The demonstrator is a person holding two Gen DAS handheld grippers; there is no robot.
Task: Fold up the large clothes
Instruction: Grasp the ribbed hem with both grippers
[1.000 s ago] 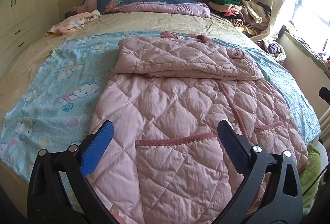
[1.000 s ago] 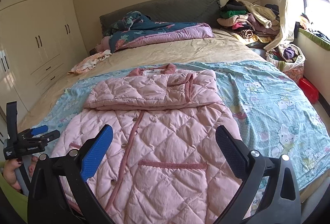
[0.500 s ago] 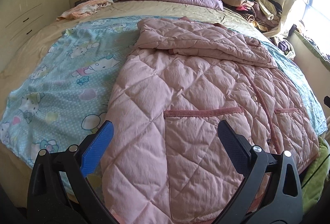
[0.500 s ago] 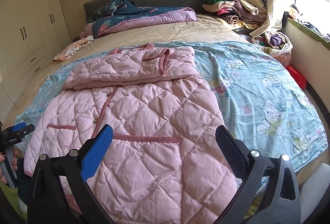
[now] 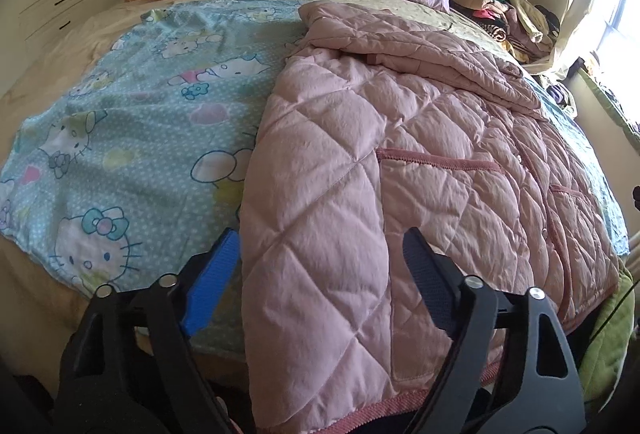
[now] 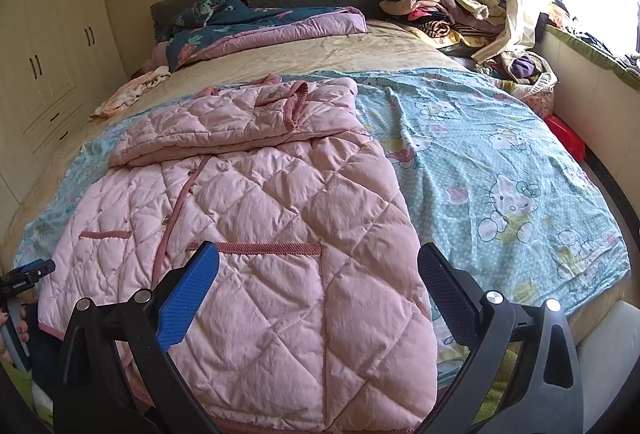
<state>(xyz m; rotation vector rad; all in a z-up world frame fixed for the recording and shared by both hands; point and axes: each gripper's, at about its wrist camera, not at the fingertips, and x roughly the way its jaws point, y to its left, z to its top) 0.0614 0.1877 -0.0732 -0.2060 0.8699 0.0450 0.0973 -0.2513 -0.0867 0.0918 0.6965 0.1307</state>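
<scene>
A large pink quilted coat [image 5: 400, 162] lies front-up on a blue cartoon-print sheet [image 5: 132, 138] on the bed, its sleeves folded across the chest; it also shows in the right wrist view [image 6: 256, 218]. My left gripper [image 5: 320, 262] is open, its fingers straddling the coat's lower left corner near the hem. My right gripper [image 6: 318, 274] is open, its fingers straddling the coat's lower right corner by the pocket. The left gripper also shows at the left edge of the right wrist view [image 6: 24, 274].
A dark floral duvet [image 6: 256, 22] and a small peach garment [image 6: 132, 90] lie by the headboard. A heap of clothes [image 6: 444, 6] sits at the bed's far right by the window. Wardrobes [image 6: 44, 58] line the left wall. A red object [image 6: 568, 138] lies on the floor right.
Both grippers moved forward and down to the coat's lower corners. The left gripper's fingers have come closer together; the right gripper's stay wide.
</scene>
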